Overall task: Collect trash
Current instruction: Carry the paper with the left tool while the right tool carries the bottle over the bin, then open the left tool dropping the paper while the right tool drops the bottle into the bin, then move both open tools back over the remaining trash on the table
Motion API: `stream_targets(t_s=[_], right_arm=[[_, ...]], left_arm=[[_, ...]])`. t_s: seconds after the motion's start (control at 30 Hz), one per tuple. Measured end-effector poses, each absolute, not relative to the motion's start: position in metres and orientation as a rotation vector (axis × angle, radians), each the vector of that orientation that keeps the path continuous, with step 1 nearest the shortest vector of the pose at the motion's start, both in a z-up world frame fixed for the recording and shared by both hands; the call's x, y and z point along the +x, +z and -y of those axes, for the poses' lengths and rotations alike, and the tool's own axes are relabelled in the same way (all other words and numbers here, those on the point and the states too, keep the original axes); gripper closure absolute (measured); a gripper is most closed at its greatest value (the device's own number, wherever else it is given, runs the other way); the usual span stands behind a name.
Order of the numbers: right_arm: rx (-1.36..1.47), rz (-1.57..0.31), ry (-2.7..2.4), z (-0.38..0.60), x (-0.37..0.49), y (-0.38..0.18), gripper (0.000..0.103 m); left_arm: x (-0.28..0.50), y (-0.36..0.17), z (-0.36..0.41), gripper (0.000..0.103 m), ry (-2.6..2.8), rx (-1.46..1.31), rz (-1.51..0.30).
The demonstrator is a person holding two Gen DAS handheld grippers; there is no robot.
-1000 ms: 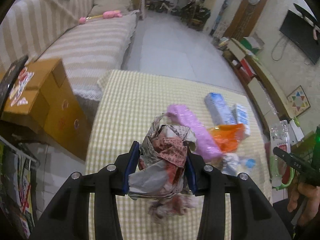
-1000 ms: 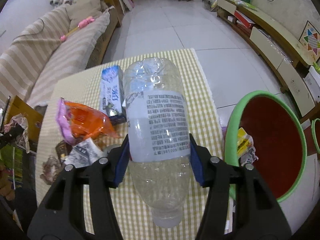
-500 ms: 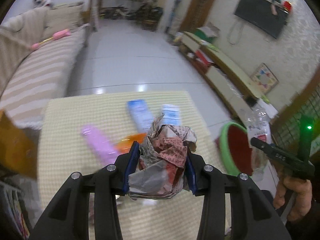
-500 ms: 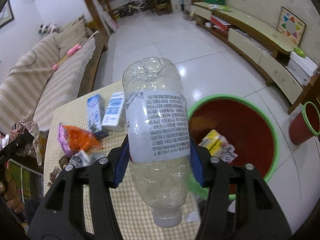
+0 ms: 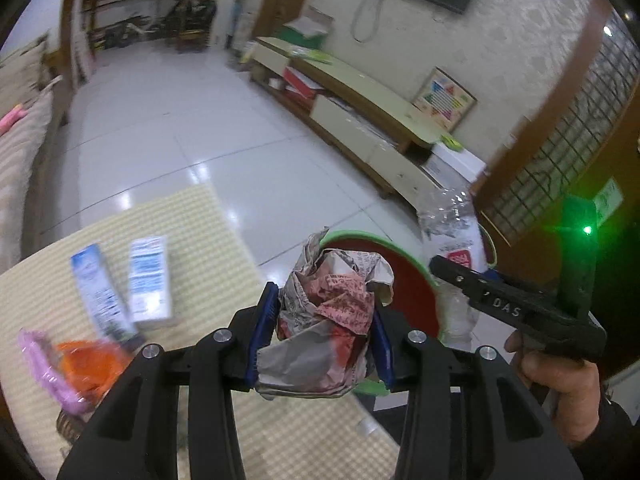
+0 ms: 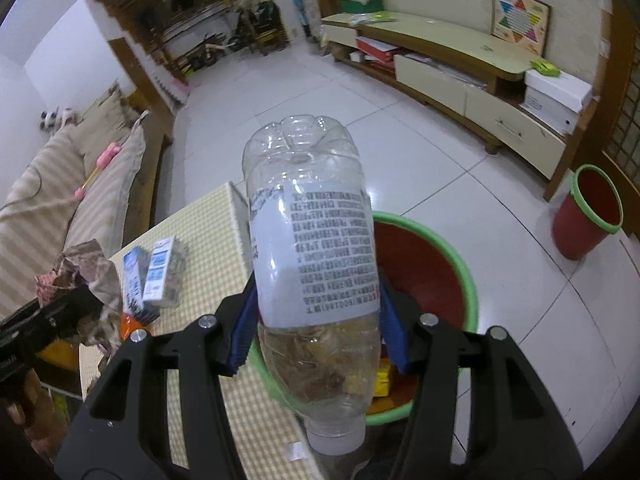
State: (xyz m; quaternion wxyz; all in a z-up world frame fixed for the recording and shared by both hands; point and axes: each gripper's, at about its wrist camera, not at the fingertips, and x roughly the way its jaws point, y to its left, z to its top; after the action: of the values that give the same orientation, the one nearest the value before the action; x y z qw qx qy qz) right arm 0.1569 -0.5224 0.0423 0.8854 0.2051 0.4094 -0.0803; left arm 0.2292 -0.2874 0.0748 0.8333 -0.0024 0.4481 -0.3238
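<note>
My left gripper (image 5: 320,336) is shut on a crumpled newspaper ball (image 5: 328,312), held above the table's right edge near the red basin with a green rim (image 5: 408,292). My right gripper (image 6: 318,332) is shut on a clear plastic bottle (image 6: 316,248), cap toward me, held over the same basin (image 6: 440,272). The basin holds a yellow wrapper (image 6: 384,376). The bottle and right gripper also show at the right of the left wrist view (image 5: 456,248). The paper ball and left gripper show at the left of the right wrist view (image 6: 80,272).
Two blue-white cartons (image 5: 132,284), an orange wrapper (image 5: 88,364) and a pink wrapper (image 5: 44,364) lie on the yellow checked table (image 5: 200,248). A smaller red bin (image 6: 588,212) stands on the floor at right. A low TV cabinet (image 6: 460,64) lines the wall; a sofa (image 6: 60,200) is left.
Both grippers have swung right from over the table toward the basin, each carrying its item. The bottle now hangs over the basin; the paper ball is at the table's edge.
</note>
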Motion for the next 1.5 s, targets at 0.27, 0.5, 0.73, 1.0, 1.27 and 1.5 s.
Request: stream_targets(t_s=[0.27,0.5,0.73,1.0,1.27,1.5], right_arm=[[0.49,-0.85,-0.192,0.552,0.159,0.026,0.051],[0.523,-0.865,-0.19,0.561,0.164,0.013,0.051],[0.518,-0.875,-0.19,0.56,0.168,0.009,0.03],[0.503,-0.858,-0.203,0.553,0.164,0.017,0.009],[0.438,-0.855,-0.171,0.516,0.158,0.031,0.005],[0.353,-0.853,-0.108,0.454,0.15,0.05,0.005]], left_arm=[[0.238,0.056,0.336,0.062,-0.74,0.043,-0.978],[0.245,0.042,0.36,0.061,-0.744,0.069,-1.007],[0.241,0.042,0.37,0.023,-0.75,0.09,-0.98],[0.237,0.052,0.348,0.008,-0.713,0.076,-0.957],[0.225,0.062,0.29,0.008,-0.648,0.027,-0.952],[0.205,0.076,0.223,0.008,-0.556,-0.012,-0.925]])
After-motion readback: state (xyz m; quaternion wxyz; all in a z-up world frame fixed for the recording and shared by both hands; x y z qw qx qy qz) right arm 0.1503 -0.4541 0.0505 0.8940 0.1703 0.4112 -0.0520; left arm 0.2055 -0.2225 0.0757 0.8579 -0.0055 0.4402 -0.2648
